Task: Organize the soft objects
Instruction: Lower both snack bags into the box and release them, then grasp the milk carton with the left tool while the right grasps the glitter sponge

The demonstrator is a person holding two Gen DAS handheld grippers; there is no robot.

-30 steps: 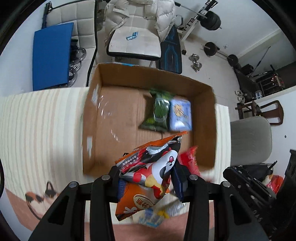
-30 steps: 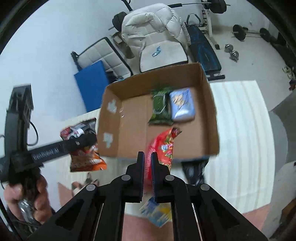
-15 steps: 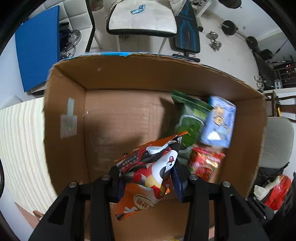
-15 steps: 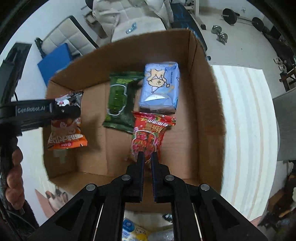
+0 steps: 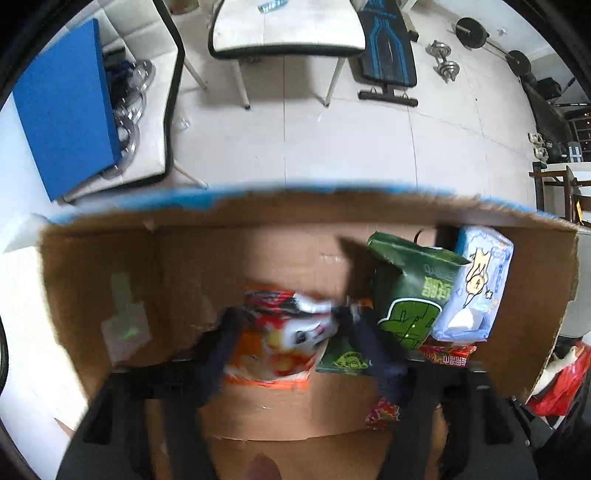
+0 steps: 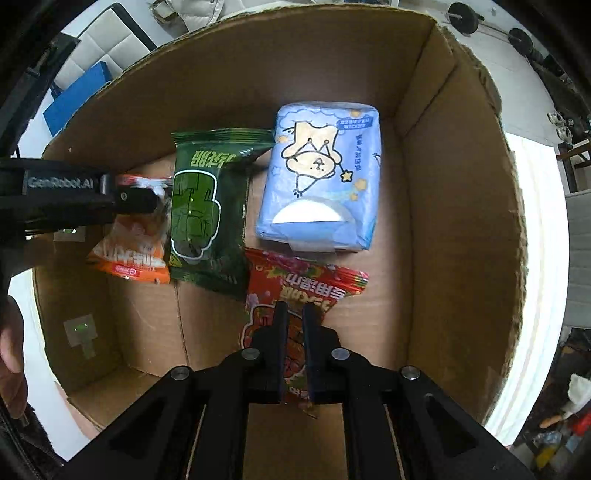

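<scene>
Both grippers are down inside the cardboard box (image 6: pixel 461 206). My right gripper (image 6: pixel 294 314) is shut on a red snack bag (image 6: pixel 295 288) that lies on the box floor, just below the blue tissue pack (image 6: pixel 321 192). My left gripper (image 5: pixel 291 321) is shut on an orange and white snack bag (image 5: pixel 280 343), held low at the left of the green snack bag (image 6: pixel 203 210). In the right wrist view the left gripper (image 6: pixel 140 197) comes in from the left with the orange bag (image 6: pixel 129 254) under it. The green bag (image 5: pixel 413 295) and tissue pack (image 5: pixel 476 284) lean at the box's right.
The box wall (image 5: pixel 258 214) rises just ahead of the left gripper. Beyond it are a white chair (image 5: pixel 288 29), a blue panel (image 5: pixel 62 107) and dumbbells (image 5: pixel 443 62) on the tiled floor. The striped tabletop (image 6: pixel 532 258) lies right of the box.
Both grippers have dropped deeper into the box with their bags. The red bag now rests on the box floor and the orange bag is down beside the green one.
</scene>
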